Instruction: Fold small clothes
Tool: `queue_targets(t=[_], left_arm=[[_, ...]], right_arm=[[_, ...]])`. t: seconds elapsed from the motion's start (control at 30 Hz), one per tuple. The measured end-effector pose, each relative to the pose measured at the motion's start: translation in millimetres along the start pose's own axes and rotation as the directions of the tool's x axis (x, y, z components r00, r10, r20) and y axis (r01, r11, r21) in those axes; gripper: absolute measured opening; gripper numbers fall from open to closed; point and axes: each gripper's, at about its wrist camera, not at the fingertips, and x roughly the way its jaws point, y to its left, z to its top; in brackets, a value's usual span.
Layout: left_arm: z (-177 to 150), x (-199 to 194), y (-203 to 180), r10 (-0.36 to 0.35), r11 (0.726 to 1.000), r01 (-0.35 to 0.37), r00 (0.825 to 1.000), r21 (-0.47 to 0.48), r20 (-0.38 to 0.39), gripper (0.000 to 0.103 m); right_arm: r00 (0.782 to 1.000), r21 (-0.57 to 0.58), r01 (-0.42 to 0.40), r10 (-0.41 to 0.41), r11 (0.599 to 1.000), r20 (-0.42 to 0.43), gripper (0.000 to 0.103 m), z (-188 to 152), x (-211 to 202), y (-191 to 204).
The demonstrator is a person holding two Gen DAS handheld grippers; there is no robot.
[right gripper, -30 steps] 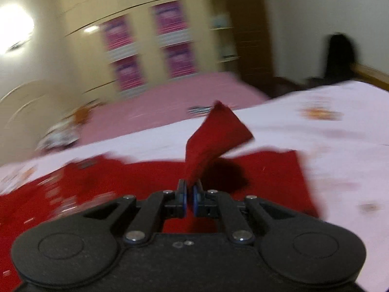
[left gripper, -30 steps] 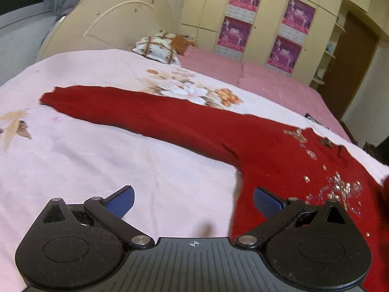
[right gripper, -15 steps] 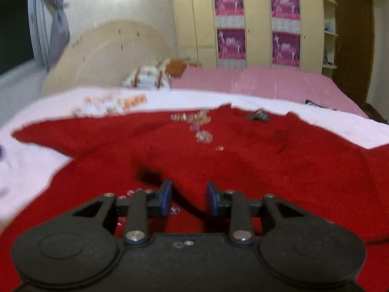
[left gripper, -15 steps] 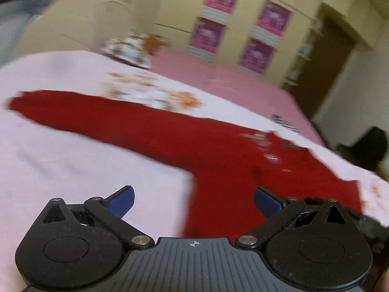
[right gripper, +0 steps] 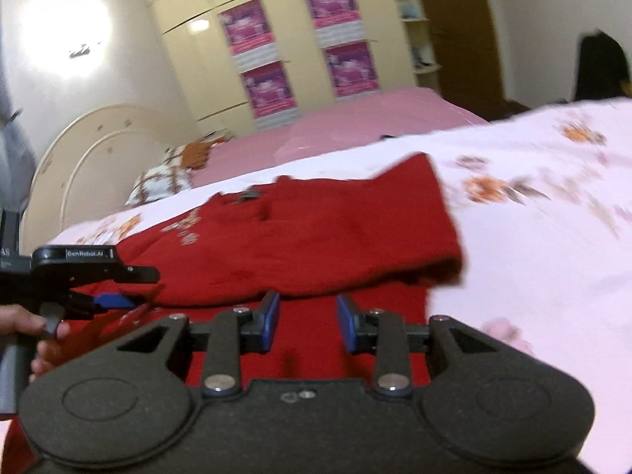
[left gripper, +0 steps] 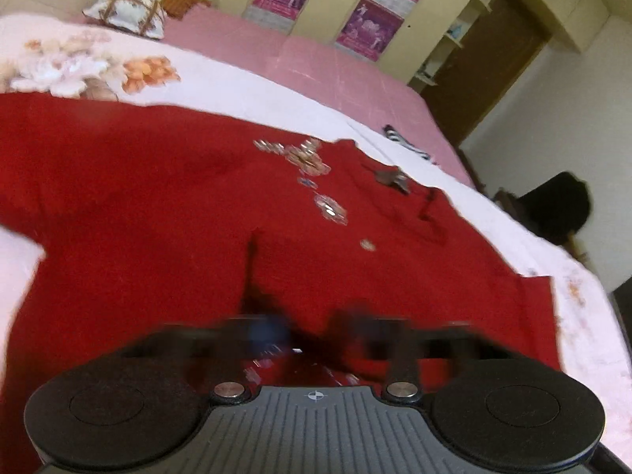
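Note:
A red sweater (left gripper: 158,197) with sequins (left gripper: 308,158) on its chest lies spread on the floral bed sheet (left gripper: 256,91). My left gripper (left gripper: 312,324) is low over the sweater's near edge. Its fingers are blurred, and they have come together on the red cloth. The right wrist view shows that left gripper (right gripper: 130,288) from the side, at the sweater's (right gripper: 316,229) lower left edge, where a flap of cloth is raised. One sleeve (right gripper: 395,205) lies folded across the body. My right gripper (right gripper: 308,316) hovers open over the sweater with nothing between its pads.
A patterned pillow (left gripper: 126,12) and a cream headboard (right gripper: 91,158) are at the bed's far end. Behind the bed stand wardrobes with pink posters (right gripper: 296,39). A small striped item (left gripper: 407,144) lies beyond the collar. A hand (right gripper: 23,324) holds the left gripper's handle. Bare sheet (right gripper: 533,217) stretches to the right.
My left gripper swung right from the long sleeve to the sweater's body and its jaws closed. The right gripper let go of the lifted sleeve, which now lies folded over, and opened.

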Motion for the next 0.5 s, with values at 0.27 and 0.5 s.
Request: queue_targets(t=[0.27,0.5], left_arm=[[28.9,-36.6,46.1,0.019,1.000,-0.017,0.992,-0.020,0.125,0.004],[33.3,-29.4,74.8,0.012,1.000,-0.010,0.996,-0.024,0.083,0.004]], right_arm=[[0.984,0.492,-0.155,0.180,0.857,-0.005,0.065,-1.8,27.0,-68.5],[0.959,0.753,-0.250,0.264,0.609,0.104,0.059,-10.8,58.4,-102.5]])
